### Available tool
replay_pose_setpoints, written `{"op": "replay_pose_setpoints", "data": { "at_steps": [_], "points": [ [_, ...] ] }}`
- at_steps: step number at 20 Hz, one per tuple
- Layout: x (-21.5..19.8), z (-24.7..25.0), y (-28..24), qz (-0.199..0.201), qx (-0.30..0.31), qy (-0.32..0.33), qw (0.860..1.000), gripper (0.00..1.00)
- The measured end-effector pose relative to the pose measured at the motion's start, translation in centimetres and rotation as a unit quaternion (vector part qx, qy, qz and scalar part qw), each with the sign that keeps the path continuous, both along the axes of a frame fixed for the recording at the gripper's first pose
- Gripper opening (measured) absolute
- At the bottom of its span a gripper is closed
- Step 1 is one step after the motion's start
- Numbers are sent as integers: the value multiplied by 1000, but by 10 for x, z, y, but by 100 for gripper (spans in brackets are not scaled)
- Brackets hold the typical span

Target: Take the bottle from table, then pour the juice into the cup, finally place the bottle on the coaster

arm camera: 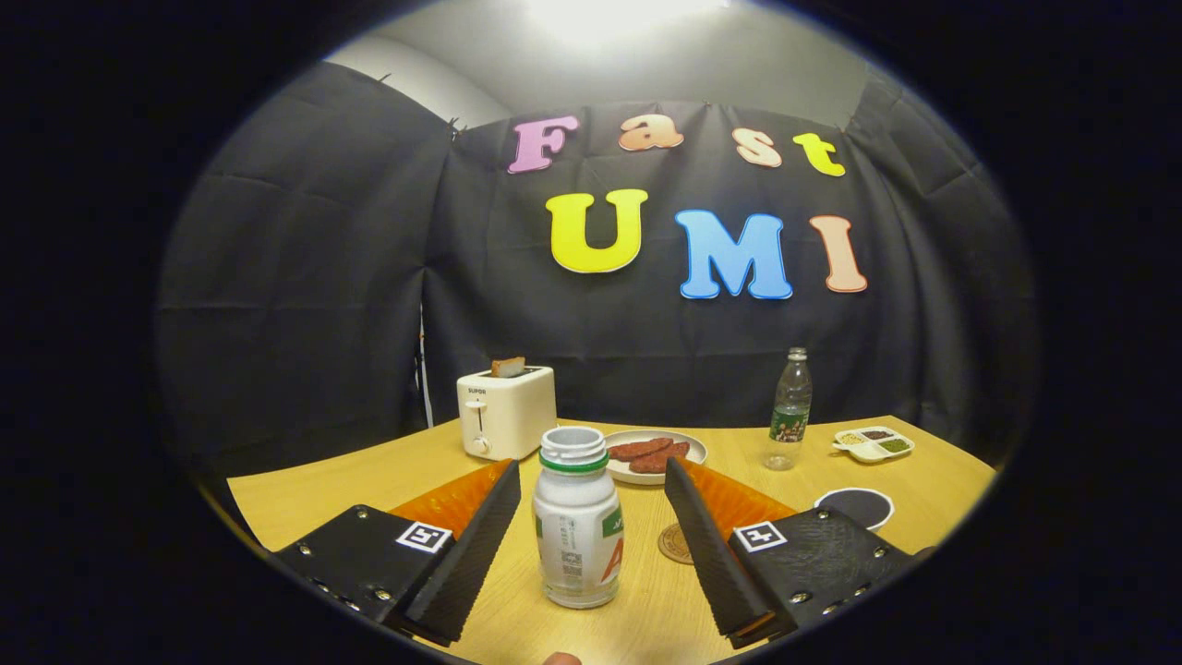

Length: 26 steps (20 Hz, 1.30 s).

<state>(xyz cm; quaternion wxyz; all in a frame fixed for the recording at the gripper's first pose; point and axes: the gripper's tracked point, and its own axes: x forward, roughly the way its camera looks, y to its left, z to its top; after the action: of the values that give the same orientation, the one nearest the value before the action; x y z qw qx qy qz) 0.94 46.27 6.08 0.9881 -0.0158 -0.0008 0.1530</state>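
The gripper (pixel 591 545) stood with its fingers spread wide, pressing on nothing. The left finger (pixel 471 554) and the right finger (pixel 711 554) flanked the bottle (pixel 577 517), each with a clear gap to it. The bottle, white with a green neck ring and no cap, stood upright on the wooden table (pixel 323 485) between the fingers, somewhat closer to the left one. Orange backing was visible behind both fingers' black pads.

Just beyond the right finger, a round brown coaster (pixel 673 545) lay flat, partly hidden by that finger. Further to the right of the fingers sat a white-rimmed cup (pixel 854 507), dark inside. Ahead of the bottle, a white plate (pixel 688 450) held reddish-brown pieces of food. To the left of the plate stood a white toaster (pixel 506 411) with a slice of toast (pixel 508 367) protruding from its slot. Beyond the right finger, a clear plastic bottle (pixel 790 409) stood upright, and further right lay a divided dish (pixel 873 443) of small portions, near the table's far edge.
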Motion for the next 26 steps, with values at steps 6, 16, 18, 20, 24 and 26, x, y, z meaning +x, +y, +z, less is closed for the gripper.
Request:
{"op": "replay_pose_setpoints", "data": {
  "at_steps": [6, 16, 18, 20, 24, 26],
  "points": [
    [20, -39, 15, -7, -17, 31, 999, 95],
    [31, -41, 18, -24, 20, 25, 999, 67],
    [32, -39, 18, -23, 43, 33, 998, 67],
    [31, -30, 16, -20, 81, 30, 996, 67],
    [34, -7, 11, -12, 184, 29, 982, 67],
    [36, 2, 6, -10, 240, 32, 970, 67]
  ]
}}
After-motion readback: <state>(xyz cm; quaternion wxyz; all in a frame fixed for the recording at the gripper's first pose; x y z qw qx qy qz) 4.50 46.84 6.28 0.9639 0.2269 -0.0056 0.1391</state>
